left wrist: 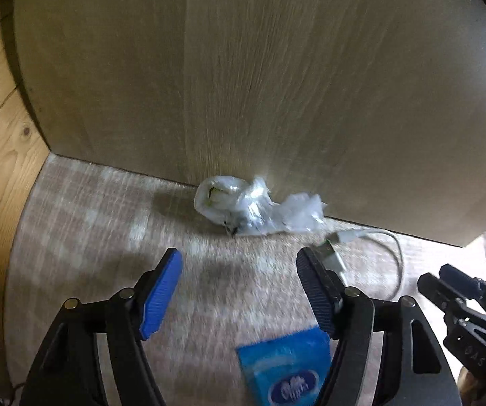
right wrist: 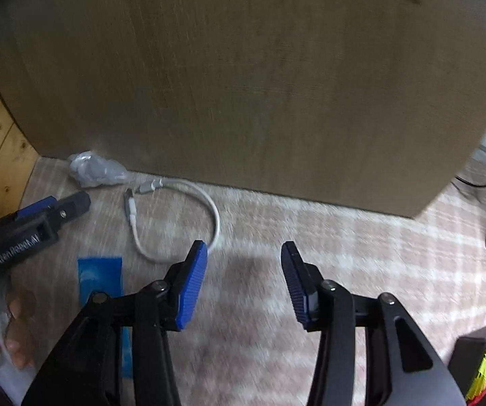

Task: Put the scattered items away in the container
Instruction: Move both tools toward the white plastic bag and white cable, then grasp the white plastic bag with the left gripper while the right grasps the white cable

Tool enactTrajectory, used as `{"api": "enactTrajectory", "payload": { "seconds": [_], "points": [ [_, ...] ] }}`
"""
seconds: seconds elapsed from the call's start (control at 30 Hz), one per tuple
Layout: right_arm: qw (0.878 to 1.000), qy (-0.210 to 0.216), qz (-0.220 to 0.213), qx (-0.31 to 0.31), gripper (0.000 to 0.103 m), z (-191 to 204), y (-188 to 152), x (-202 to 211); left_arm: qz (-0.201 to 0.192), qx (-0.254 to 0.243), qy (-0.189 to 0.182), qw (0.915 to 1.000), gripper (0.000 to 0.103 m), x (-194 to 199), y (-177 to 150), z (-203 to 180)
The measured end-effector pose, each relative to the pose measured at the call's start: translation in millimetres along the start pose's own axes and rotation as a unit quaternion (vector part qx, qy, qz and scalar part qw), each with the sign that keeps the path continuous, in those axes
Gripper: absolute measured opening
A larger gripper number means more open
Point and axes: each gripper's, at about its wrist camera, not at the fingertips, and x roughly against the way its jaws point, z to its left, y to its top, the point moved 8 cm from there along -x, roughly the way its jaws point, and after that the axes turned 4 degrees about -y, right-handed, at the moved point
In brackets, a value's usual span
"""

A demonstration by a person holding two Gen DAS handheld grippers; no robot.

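Crumpled bag (left wrist: 256,206) lies against wooden panel (left wrist: 243,67) on checked cloth (left wrist: 90,209); white cable (left wrist: 378,247) just beside it, blue packet (left wrist: 287,368) nearer. Right view alone shows a container edge (right wrist: 473,355), bottom right. Left gripper (left wrist: 239,270): jaws wide, empty. Right gripper (right wrist: 244,260): jaws apart, empty, cable near.

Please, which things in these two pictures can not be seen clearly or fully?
- Blue packet: left wrist view, cut off by the bottom edge and left gripper; print blurred.
- Container: right wrist view, only a corner at the bottom right edge.
- White cable: plugs blurred.
- Crumpled plastic bag: contents unclear.
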Motion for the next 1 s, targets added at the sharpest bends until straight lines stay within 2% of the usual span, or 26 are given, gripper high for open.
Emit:
{"api": "enactTrajectory", "payload": {
  "seconds": [0.2, 0.33, 0.6, 0.67, 0.7, 0.73, 0.77, 0.87, 1.0],
  "points": [
    [1.000, -0.006, -0.006, -0.005, 0.046, 7.5, 7.5, -14.7, 0.000, 0.027, 0.005, 0.9996, 0.070, -19.1, 8.0, 4.3],
    [1.000, -0.013, -0.012, -0.005, 0.046, 12.0, 8.5, -20.9, -0.013, 0.013, 0.020, 0.9996, 0.076, -24.8, 11.3, -0.5],
    [0.999, -0.024, -0.029, -0.001, 0.045, 18.3, 11.2, -25.0, -0.041, -0.018, 0.038, 0.9983, 0.078, -28.3, 7.1, -5.1],
    [0.999, -0.026, -0.032, -0.002, 0.031, 18.2, 10.7, -23.8, -0.047, -0.024, 0.035, 0.9980, 0.072, -27.7, 5.6, -6.9],
    [0.999, -0.026, -0.032, 0.000, 0.021, 18.6, 10.1, -23.1, -0.051, -0.030, 0.030, 0.9978, 0.068, -26.8, 4.3, -9.1],
    [0.999, -0.024, -0.031, 0.003, 0.017, 19.6, 9.0, -22.3, -0.059, -0.045, 0.025, 0.9970, 0.059, -25.0, 2.2, -14.2],
    [0.999, -0.019, -0.029, 0.005, 0.008, 20.6, 7.6, -21.3, -0.063, -0.054, 0.028, 0.9962, 0.055, -24.3, 0.5, -17.3],
    [1.000, -0.010, -0.026, 0.006, 0.005, 20.6, 3.0, -17.9, -0.065, -0.058, 0.025, 0.9959, 0.045, -22.6, -4.4, -22.6],
    [1.000, 0.006, -0.020, -0.002, 0.004, 15.1, -3.8, -12.6, -0.060, -0.049, 0.009, 0.9970, 0.040, -19.3, -10.4, -20.4]
  ]
}}
